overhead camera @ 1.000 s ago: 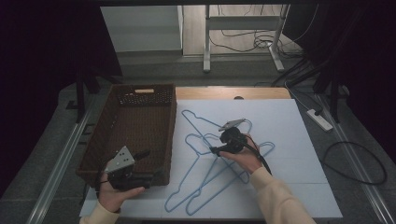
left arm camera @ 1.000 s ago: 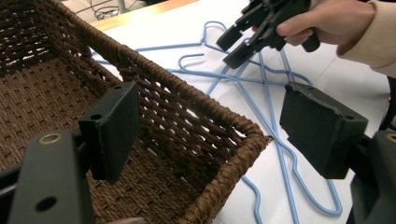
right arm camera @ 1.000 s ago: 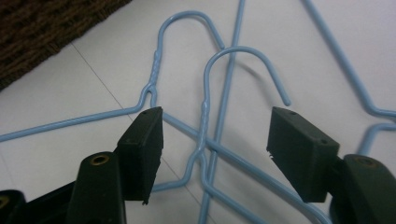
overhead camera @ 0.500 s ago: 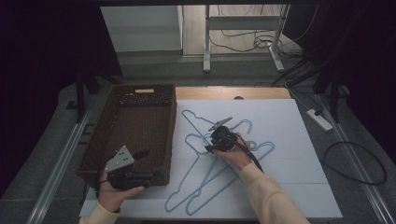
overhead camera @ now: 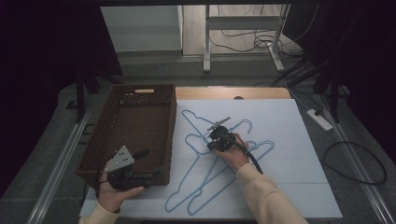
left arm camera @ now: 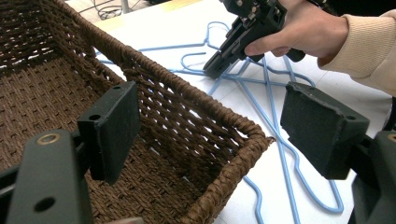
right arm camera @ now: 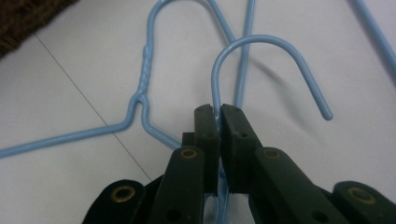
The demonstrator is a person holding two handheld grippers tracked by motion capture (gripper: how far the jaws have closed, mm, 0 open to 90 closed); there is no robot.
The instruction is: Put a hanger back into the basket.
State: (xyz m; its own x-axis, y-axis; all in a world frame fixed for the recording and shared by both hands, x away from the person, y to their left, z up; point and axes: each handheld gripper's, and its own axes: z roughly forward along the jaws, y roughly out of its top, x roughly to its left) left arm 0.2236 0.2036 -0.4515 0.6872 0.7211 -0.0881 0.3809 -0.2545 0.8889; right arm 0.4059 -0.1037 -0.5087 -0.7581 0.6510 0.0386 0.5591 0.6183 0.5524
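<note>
Blue wire hangers (overhead camera: 219,172) lie overlapped on the white board (overhead camera: 289,126). My right gripper (overhead camera: 211,145) points down at the middle of the pile. Its jaws have just been closing, and they now pinch the neck of one blue hanger (right arm camera: 261,44) just below its hook; the gripper (right arm camera: 218,114) is shut on that wire. My left gripper (overhead camera: 152,162) rests over the near right corner of the brown wicker basket (overhead camera: 140,100), jaws wide apart, nothing between the pads (left arm camera: 112,126). The left gripper view also shows the right gripper (left arm camera: 243,32) on the hangers.
The basket (left arm camera: 196,107) stands along the left edge of the board, its inside bare. Beyond the table's far side are a metal table leg (overhead camera: 206,37), floor cables and a power strip (overhead camera: 320,119). White board lies bare to the right of the hangers.
The right gripper shifted left and down onto the hanger pile, and its jaws went from apart to shut on a hanger's neck. The left hand stayed put.
</note>
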